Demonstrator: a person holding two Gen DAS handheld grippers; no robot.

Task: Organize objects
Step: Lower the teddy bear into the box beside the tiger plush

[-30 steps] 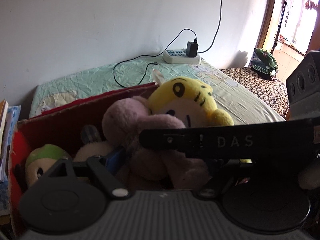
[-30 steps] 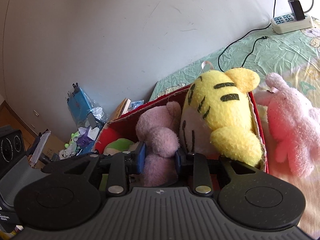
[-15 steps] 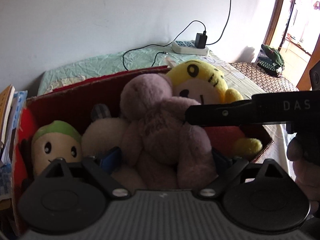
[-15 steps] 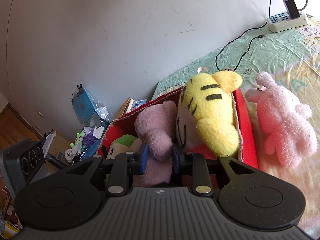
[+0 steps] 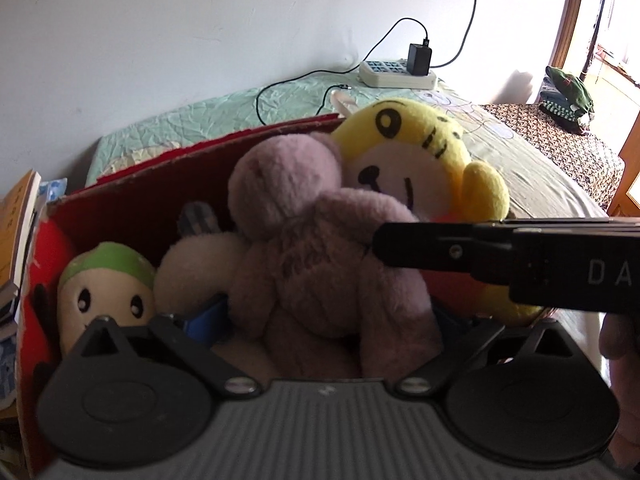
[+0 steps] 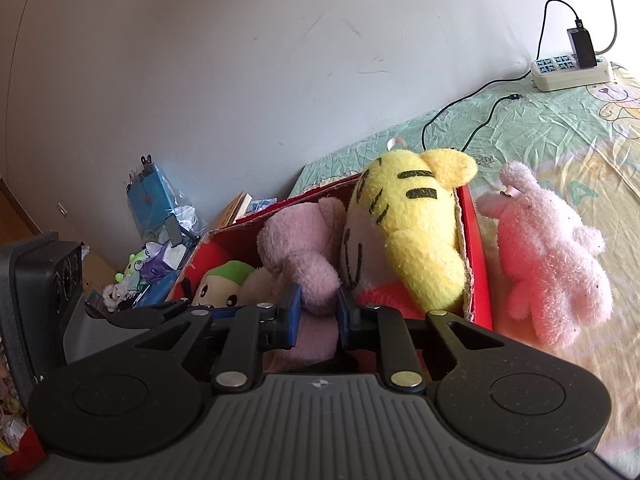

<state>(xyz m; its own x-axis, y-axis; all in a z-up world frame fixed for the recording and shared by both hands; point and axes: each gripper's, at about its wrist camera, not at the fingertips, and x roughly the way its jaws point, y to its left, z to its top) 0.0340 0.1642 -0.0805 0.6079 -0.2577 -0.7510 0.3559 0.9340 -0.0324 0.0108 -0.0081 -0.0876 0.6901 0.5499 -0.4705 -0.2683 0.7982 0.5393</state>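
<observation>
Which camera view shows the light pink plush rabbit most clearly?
The right wrist view shows it best: the pink plush rabbit lies whole on the bed sheet, outside the red box. In the left wrist view, only a pale ear tip shows behind the yellow tiger plush.

Colour rundown, all relative to the red cardboard box (image 5: 132, 204): inside it sits a dusty mauve plush bear (image 5: 316, 248), plain with no pattern; right beside that, still in the box, a bright yellow tiger plush (image 6: 412, 216) with black stripes, a pale face and an orange-red belly; at the box's other end a cream doll head with a green cap (image 5: 106, 284) and black dot eyes; just outside the box lies a pale pink fluffy bunny (image 6: 548, 256); the bed sheet (image 6: 540, 120) behind the box is mint green with cartoon bear prints; the hand-held gripper (image 6: 318, 314) has black arms and blue pads.
</observation>
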